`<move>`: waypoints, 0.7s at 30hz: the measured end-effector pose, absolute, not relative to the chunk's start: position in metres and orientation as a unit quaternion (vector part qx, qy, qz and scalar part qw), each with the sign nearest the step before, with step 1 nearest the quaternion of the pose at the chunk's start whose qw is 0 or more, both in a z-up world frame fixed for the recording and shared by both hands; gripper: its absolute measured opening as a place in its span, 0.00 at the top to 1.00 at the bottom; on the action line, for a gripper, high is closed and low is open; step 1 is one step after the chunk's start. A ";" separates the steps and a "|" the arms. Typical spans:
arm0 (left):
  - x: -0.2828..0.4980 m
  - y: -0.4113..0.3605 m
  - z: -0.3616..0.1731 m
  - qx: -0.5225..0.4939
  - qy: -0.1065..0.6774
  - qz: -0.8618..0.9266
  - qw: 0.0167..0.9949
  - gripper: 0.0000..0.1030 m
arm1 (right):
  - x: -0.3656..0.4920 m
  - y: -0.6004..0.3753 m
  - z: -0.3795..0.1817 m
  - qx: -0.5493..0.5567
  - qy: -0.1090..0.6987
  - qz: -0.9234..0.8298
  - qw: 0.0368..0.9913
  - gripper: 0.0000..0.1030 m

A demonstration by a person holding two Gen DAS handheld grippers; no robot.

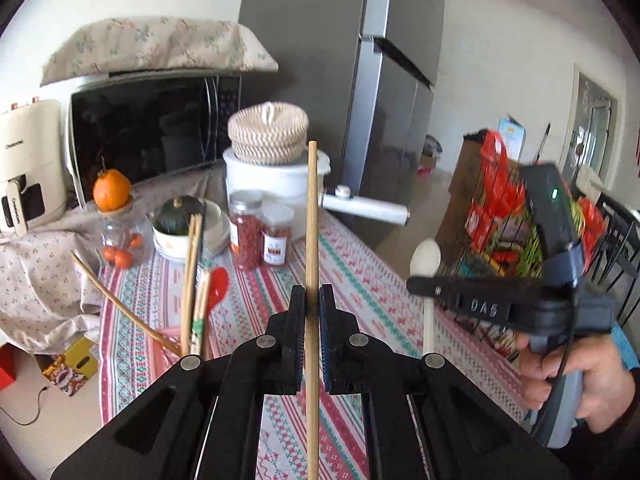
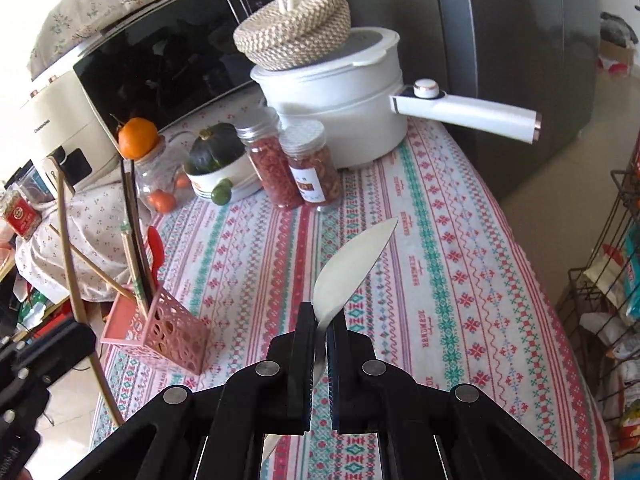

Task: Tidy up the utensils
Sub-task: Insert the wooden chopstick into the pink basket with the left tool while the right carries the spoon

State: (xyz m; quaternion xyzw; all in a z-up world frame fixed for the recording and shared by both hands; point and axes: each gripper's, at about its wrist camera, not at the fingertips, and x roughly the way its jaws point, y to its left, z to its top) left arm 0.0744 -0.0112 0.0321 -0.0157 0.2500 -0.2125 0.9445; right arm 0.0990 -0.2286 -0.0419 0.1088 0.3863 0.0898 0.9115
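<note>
The left gripper (image 1: 311, 300) pinches a wooden stick (image 1: 312, 216) while the right gripper (image 2: 320, 322) clamps a pale spoon (image 2: 352, 256) above the patterned tablecloth (image 2: 460, 280)

Bright daylight; fisheye-warped edges; slight motion blur

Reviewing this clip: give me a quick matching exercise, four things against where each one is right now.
Things:
1. wooden chopstick
2. metal spoon
3. woven lidded basket
4. orange

Places:
A. on the white pot
B. on a glass jar
C. in the right gripper
D. in the left gripper

Pairs: 1-D, 2-C, 3-A, 4-B
</note>
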 end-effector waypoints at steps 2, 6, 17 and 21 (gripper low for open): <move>0.070 0.006 0.044 -0.034 0.206 -0.197 0.958 0.94 | 0.100 -0.220 -0.038 0.105 0.377 0.096 0.915 0.97; 0.074 0.034 0.053 -0.040 0.153 -0.154 0.975 0.94 | 0.105 -0.206 -0.036 0.097 0.367 0.099 0.920 0.97; 0.110 0.054 0.022 -0.011 0.085 -0.086 0.993 0.94 | 0.126 -0.184 -0.055 0.091 0.383 0.100 0.914 0.97; 0.127 0.053 0.007 -0.006 0.095 -0.085 0.992 0.94 | 0.128 -0.186 -0.056 0.087 0.376 0.087 0.919 0.97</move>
